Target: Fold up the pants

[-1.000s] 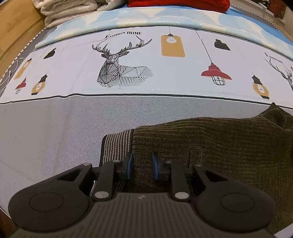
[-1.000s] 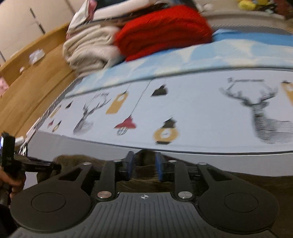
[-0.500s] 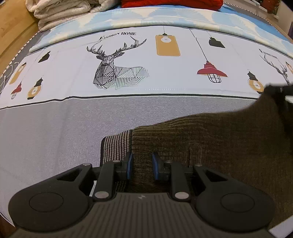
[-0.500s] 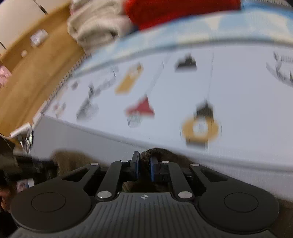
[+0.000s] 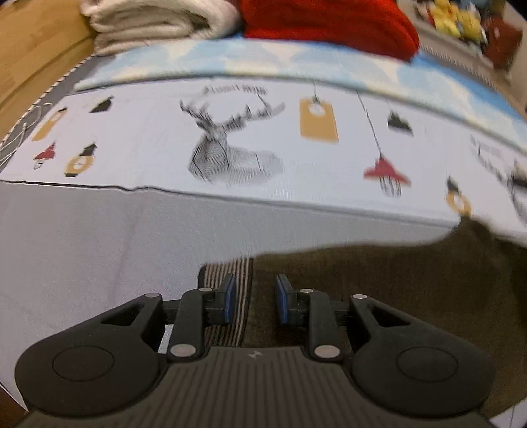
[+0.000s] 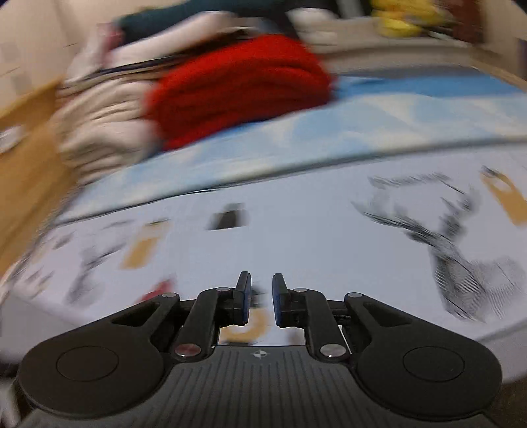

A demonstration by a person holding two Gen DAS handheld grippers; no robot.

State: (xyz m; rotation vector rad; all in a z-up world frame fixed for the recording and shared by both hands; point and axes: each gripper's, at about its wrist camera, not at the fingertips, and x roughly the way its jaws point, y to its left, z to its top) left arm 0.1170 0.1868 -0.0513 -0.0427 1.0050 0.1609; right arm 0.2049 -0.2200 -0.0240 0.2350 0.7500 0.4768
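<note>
Dark olive corduroy pants [image 5: 378, 296] lie on the grey band of the bed sheet [image 5: 98, 247], with a striped waistband lining [image 5: 227, 268] at their left end. My left gripper [image 5: 255, 298] holds that waistband end. Fabric fills the gap between its blue pads, and its jaws are opening slightly. The pants' far right edge rises to a blurred peak [image 5: 467, 227]. In the right wrist view my right gripper [image 6: 262, 298] hovers over the printed sheet [image 6: 313, 237]. Its jaws are opening and nothing is between them. That view is heavily blurred.
A red folded blanket [image 5: 329, 23] and cream folded blankets [image 5: 158, 23] are stacked at the far side of the bed. Wooden floor [image 5: 26, 49] runs along the left. The sheet carries deer and lamp prints [image 5: 230, 148].
My right gripper let go of the pants fold it pinched half a second ago and swung out over the printed sheet. My left gripper rose a little, still on the waistband.
</note>
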